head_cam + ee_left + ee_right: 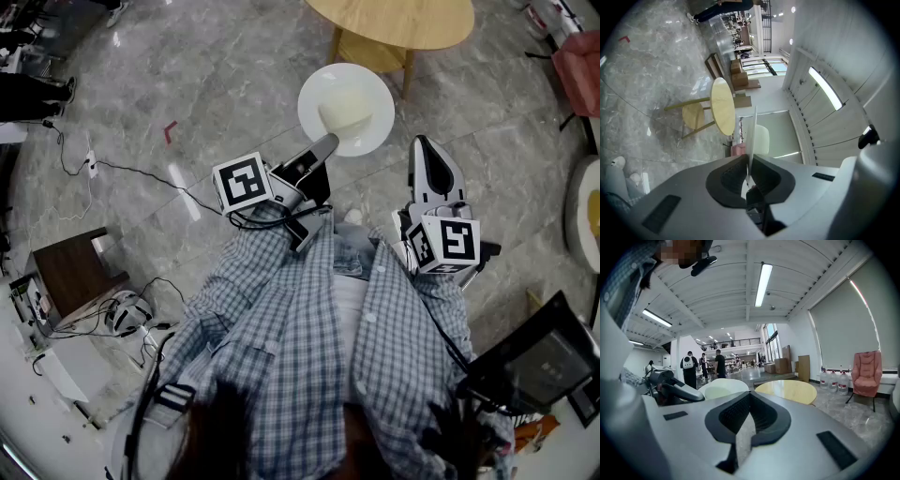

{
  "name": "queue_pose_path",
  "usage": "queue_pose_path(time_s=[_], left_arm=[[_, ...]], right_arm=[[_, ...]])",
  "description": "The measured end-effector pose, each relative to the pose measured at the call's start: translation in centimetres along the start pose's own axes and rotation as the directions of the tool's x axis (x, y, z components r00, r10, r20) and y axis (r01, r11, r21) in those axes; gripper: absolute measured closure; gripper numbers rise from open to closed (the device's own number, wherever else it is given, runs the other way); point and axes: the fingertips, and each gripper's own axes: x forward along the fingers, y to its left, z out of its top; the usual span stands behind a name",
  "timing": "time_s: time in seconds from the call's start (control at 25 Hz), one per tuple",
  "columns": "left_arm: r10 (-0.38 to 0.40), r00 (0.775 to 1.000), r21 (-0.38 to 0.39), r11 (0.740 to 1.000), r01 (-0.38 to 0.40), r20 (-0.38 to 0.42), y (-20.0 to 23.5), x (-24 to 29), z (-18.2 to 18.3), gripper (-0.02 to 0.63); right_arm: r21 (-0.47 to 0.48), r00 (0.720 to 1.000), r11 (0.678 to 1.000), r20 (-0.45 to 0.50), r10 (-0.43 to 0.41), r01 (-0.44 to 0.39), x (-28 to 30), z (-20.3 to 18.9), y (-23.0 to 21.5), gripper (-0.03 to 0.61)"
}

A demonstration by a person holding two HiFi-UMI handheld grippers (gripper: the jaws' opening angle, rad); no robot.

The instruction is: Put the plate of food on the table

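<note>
my left gripper (325,146) clamps plate (364,89) rim, right gripper (423,148) closed & empty. i'll keep it level, step fwd, lower onto table (403,23) slow.

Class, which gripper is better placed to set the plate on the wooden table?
Left: the left gripper grips the plate by its rim near the table; the right gripper is shut, empty.

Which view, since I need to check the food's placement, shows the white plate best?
The head view: the plate appears from above, nearly whole, pale food on it, the left claw clamping its near rim. The left gripper view shows it edge-on; the right gripper view, a low partial glimpse.
</note>
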Motion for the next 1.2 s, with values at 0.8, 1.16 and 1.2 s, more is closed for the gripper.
queue_pose_path(time_s=[0.8,1.16,1.2], left_arm=[[0.022,0.999,0.010,1.000,-0.022,0.040,0.0,-0.5,0.0,0.593],[0.027,0.996,0.026,0.999,-0.030,0.079,-1.1,0.5,-2.7,0.594],[0.027,0.996,0.029,0.999,-0.029,0.084,-1.2,0.6,-3.0,0.594]], right_arm=[[-0.030,1.000,0.999,-0.006,-0.031,0.031,-0.9,-0.2,-1.5,0.572],[-0.026,1.000,1.000,0.004,-0.008,0.008,-3.5,-0.3,-3.7,0.572],[-0.028,1.000,1.000,0.006,-0.006,0.006,-3.9,-0.3,-4.0,0.572]])
